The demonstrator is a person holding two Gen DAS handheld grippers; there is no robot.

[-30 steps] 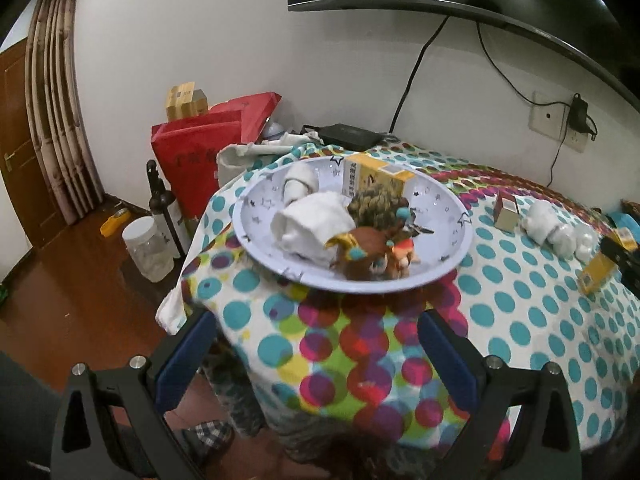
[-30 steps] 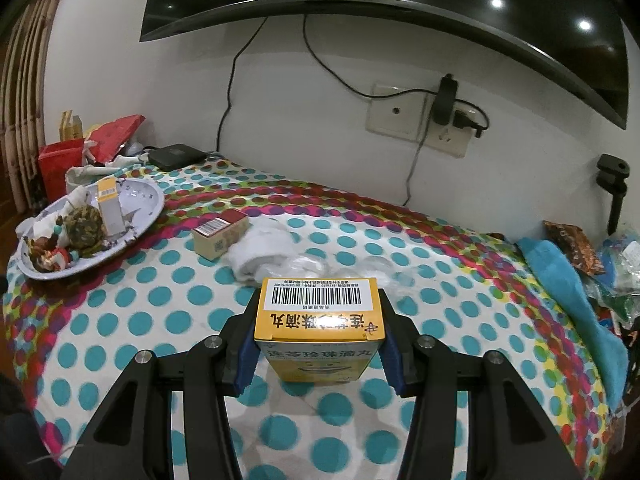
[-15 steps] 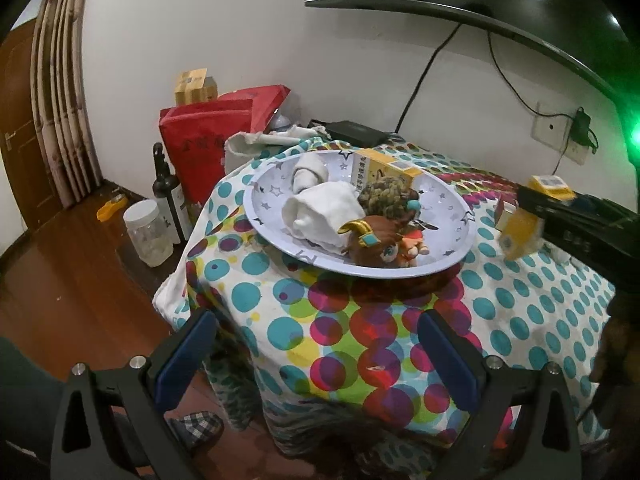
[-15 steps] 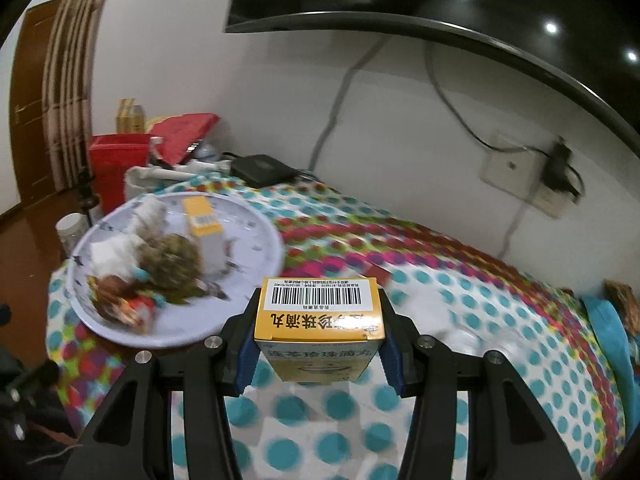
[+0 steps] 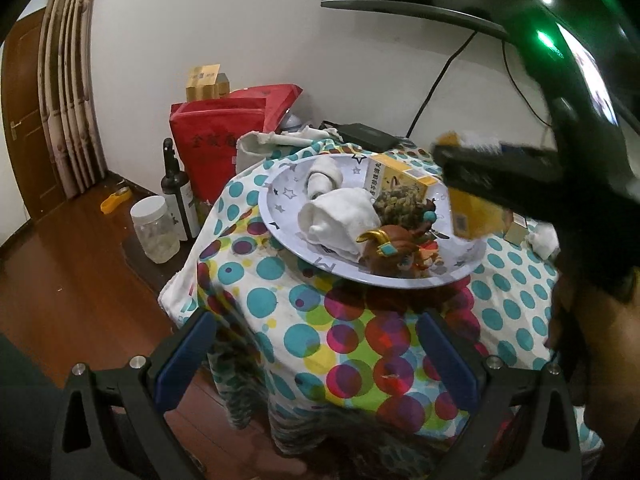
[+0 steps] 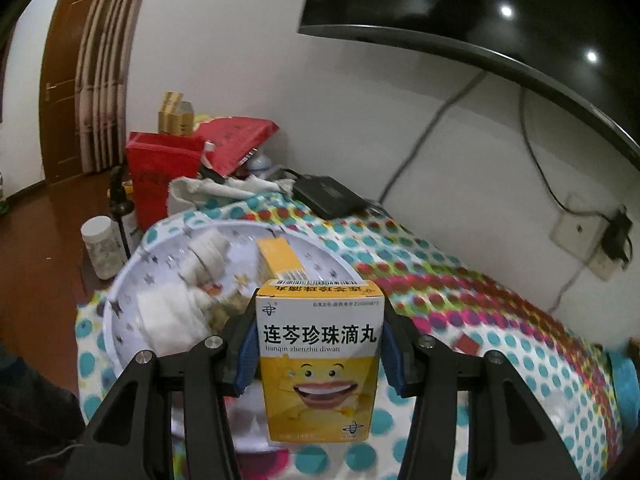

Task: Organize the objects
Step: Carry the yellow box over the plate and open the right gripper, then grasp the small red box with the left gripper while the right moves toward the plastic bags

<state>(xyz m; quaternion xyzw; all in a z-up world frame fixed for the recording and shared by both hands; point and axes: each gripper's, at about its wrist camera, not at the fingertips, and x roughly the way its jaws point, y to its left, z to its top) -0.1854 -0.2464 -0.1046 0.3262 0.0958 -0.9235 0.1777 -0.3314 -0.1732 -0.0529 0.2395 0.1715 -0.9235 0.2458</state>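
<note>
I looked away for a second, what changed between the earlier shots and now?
The right gripper, clamped throughout on the yellow medicine box, carried it from mid-table over to the plate and tilted it. The left gripper stayed open and empty; the plate's contents are unchanged.

plate [image 6: 120, 292] blurred, partly hidden behind medicine box [image 6: 320, 360]

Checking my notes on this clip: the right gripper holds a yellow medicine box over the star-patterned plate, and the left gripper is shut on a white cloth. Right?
Not quite. The left gripper is open and empty, as the left wrist view shows; the white cloth lies on the star-patterned plate. The right gripper does hold the yellow medicine box.
</note>
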